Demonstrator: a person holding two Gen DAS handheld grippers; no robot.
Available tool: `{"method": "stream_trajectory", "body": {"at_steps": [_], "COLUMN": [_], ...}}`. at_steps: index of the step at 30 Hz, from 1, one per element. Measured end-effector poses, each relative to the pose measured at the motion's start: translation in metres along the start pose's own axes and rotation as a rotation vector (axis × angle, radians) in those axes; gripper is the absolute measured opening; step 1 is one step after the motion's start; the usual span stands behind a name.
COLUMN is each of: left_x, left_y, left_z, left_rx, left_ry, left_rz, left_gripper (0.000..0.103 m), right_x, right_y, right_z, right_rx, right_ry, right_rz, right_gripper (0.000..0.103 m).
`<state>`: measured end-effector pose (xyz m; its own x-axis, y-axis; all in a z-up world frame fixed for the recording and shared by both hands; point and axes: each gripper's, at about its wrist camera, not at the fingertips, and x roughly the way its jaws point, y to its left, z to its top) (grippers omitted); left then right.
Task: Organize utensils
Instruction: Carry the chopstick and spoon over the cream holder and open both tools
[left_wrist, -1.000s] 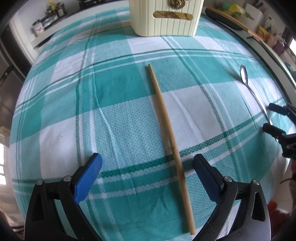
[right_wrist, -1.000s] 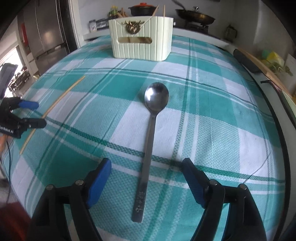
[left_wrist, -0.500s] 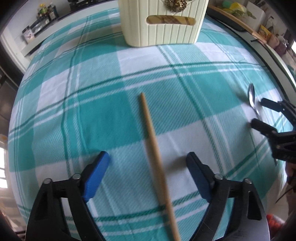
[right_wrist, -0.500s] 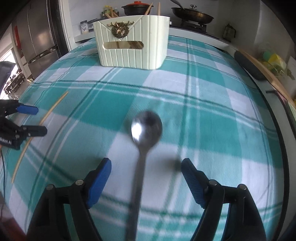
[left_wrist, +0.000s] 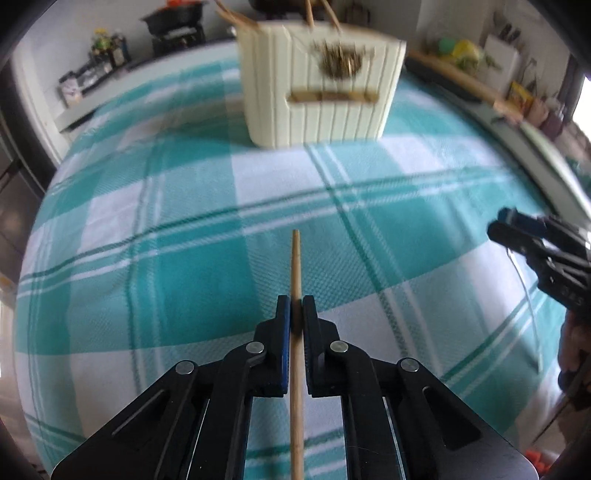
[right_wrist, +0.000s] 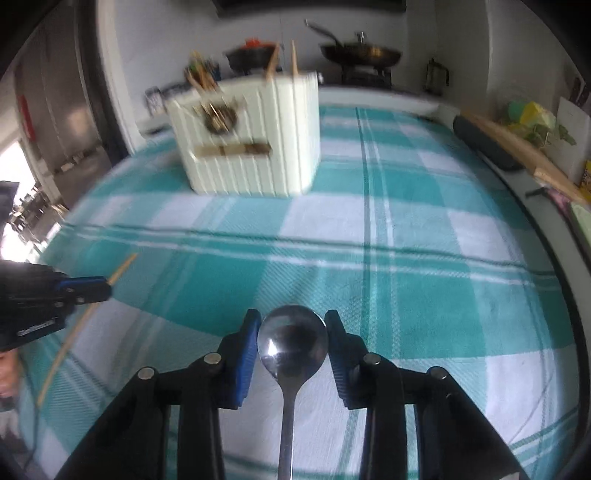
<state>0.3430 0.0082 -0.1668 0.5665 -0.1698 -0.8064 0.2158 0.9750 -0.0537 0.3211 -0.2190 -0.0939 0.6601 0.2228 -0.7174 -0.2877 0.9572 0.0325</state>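
Note:
My left gripper (left_wrist: 294, 308) is shut on a wooden chopstick (left_wrist: 296, 266), whose tip points toward the cream ribbed utensil holder (left_wrist: 317, 86) at the far side of the table. My right gripper (right_wrist: 292, 325) is shut on the bowl of a steel spoon (right_wrist: 292, 341), its handle running back between the fingers. The holder (right_wrist: 247, 140) has several chopsticks standing in it. The left gripper (right_wrist: 88, 290) with the chopstick shows at the left of the right wrist view. The right gripper (left_wrist: 511, 227) shows at the right of the left wrist view.
A teal and white checked cloth (right_wrist: 406, 266) covers the table. A counter behind holds pots and a pan (right_wrist: 360, 55). A dark roll and a wooden board (right_wrist: 517, 147) lie along the right edge.
Both grippers have closed, the left on the chopstick and the right on the spoon bowl. Both views have shifted forward toward the holder.

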Motion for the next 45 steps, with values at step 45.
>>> {"method": "stream_trajectory", "body": {"at_steps": [45], "left_x": [-0.205], "left_y": [0.045], "left_z": [0.194], "left_rx": [-0.186], "left_ry": [-0.654], "left_rz": [-0.107], "left_gripper": [0.004], "right_x": [-0.113], "right_y": [0.027], "right_z": [0.259], "right_rx": [-0.108], "right_ry": [-0.462], "right_rz": [0.099], "right_gripper": [0.036]}}
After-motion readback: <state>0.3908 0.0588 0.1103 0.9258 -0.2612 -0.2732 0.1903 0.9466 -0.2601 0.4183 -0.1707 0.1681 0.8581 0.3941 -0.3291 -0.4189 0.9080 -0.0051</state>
